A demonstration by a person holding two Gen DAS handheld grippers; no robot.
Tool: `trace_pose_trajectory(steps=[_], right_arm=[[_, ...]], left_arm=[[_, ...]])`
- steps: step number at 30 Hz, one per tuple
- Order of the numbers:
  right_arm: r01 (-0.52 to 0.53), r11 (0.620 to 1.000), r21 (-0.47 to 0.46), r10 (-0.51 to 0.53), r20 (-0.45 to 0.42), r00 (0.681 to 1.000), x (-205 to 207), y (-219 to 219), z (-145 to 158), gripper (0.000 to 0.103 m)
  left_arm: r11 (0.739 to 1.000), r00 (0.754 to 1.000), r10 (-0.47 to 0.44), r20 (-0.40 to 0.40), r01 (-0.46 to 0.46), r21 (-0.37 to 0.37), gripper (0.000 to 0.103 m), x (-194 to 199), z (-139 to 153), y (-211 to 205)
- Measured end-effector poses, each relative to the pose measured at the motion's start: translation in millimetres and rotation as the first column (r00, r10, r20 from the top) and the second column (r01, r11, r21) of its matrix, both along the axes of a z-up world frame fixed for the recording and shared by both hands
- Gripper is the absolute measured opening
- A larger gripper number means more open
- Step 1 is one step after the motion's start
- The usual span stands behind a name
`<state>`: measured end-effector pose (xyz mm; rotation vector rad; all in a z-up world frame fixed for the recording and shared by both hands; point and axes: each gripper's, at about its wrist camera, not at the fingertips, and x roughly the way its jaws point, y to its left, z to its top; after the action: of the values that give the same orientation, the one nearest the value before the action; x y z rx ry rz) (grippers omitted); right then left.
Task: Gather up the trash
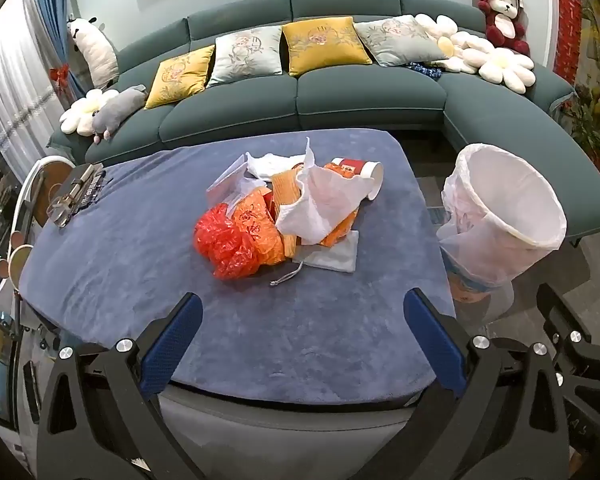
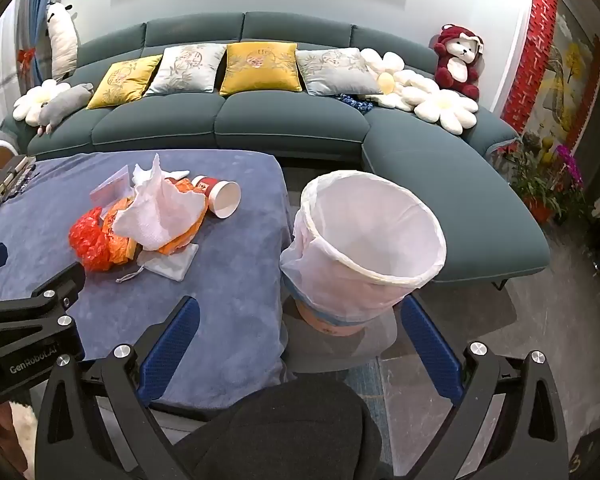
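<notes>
Trash (image 1: 284, 208) heaped mid-table on the blue cloth (image 1: 140, 248), at about twelve o'clock from the left gripper (image 1: 302, 320) and ten o'clock from the right gripper (image 2: 296, 324). Made up of a crumpled red plastic bag (image 1: 224, 242), orange wrappers (image 1: 260, 224), a white paper towel (image 1: 324, 204) draped on top, a paper cup (image 1: 364, 178) on its side at the pile's two o'clock edge, and a flat white pouch (image 1: 334, 254) with a drawstring underneath at five o'clock. Lined bin (image 2: 368, 240) off the table's right edge, mouth tipped toward the cameras, apparently empty.

Left claw spread wide, nothing between the blue pads (image 1: 172, 344), hovering near the table's near edge. Right claw likewise spread and empty, aimed roughly at the bin's base.

Likely all very light and soft: film and tissue will crush, slip and trail loose ends, so best pinched deep into a bunched fold rather than at a thin edge. Cup probably stiff enough to hold its shape but easily dented and prone to rolling; safest taken across the rim wall. Pouch lies flat against the nap, so hard to get under; the drawstring or a raised corner seems the better hold.
</notes>
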<state>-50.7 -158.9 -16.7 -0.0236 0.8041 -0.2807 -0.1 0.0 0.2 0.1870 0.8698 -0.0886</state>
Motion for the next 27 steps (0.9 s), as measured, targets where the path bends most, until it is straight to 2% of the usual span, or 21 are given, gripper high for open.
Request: trace_pose_trajectory(steps=[27], right_arm=[[0.001, 1.0, 0.004, -0.001, 0.009, 1.0, -2.6, -4.5, 10.6, 0.096]], left_arm=[[1.0, 1.0, 0.0, -0.002, 0.0, 0.0, 0.096, -0.1, -0.1, -0.1]])
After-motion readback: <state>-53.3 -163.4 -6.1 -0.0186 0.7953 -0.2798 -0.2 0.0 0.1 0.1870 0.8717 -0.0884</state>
